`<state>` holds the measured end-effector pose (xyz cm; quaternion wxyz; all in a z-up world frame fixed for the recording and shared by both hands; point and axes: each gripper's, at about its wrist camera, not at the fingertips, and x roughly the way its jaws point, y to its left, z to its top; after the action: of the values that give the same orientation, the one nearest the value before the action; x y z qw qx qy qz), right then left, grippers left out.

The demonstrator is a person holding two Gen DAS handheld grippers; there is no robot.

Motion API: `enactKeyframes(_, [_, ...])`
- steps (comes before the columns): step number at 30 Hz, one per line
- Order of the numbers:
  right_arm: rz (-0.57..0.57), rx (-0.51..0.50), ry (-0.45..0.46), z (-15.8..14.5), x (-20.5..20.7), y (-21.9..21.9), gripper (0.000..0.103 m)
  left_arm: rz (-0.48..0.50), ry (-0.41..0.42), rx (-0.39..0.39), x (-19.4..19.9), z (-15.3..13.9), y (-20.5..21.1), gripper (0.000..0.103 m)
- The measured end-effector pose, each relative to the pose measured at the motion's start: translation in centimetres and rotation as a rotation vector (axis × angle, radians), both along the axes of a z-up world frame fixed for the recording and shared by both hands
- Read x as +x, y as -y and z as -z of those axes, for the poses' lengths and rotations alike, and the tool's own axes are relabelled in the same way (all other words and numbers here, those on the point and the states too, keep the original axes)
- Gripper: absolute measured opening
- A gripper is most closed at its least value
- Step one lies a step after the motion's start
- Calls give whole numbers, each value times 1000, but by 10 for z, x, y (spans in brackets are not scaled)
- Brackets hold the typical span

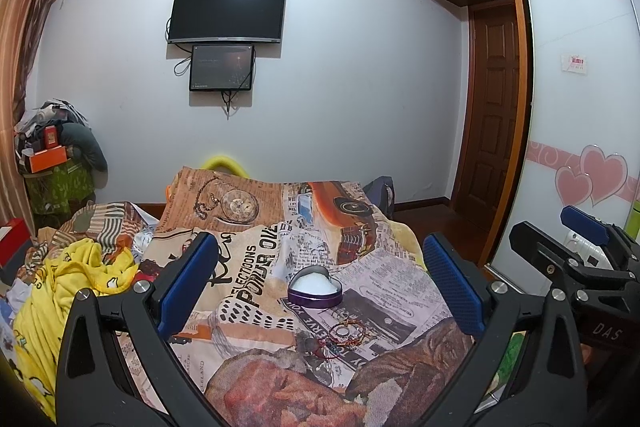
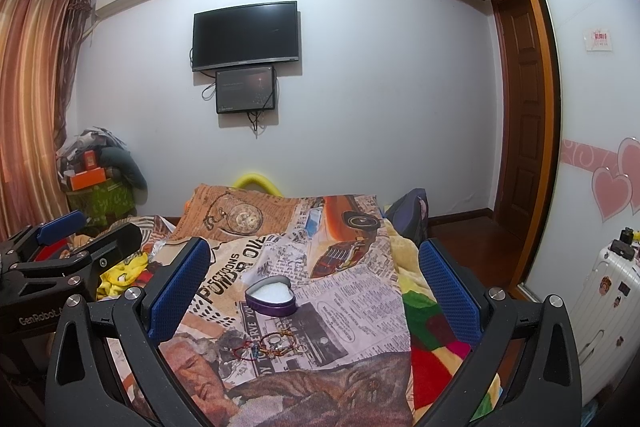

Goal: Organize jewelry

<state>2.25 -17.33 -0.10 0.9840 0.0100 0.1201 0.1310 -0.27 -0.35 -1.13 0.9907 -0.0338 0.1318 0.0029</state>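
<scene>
Box (image 1: 315, 291), heart-shaped, purple-walled, lidless, sits on the newsprint blanket (image 1: 360, 279); a white pad fills it, no jewelry visible inside. Bracelets (image 1: 344, 335), a red and gold tangle, lie on the blanket just in front of the box, apart from it. Left gripper (image 1: 320, 291) is spread wide, holding nothing, raised behind the box. Right gripper (image 2: 312, 291) likewise wide and unloaded, beside the left. Blanket edge falls right of the box; bare cloth surrounds box and bracelets.
</scene>
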Motion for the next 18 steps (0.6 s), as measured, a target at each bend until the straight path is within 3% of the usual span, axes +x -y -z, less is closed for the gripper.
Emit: enactKeyframes(18, [15, -1, -44, 8, 18, 9, 103, 0, -57, 2, 24, 4, -3, 103])
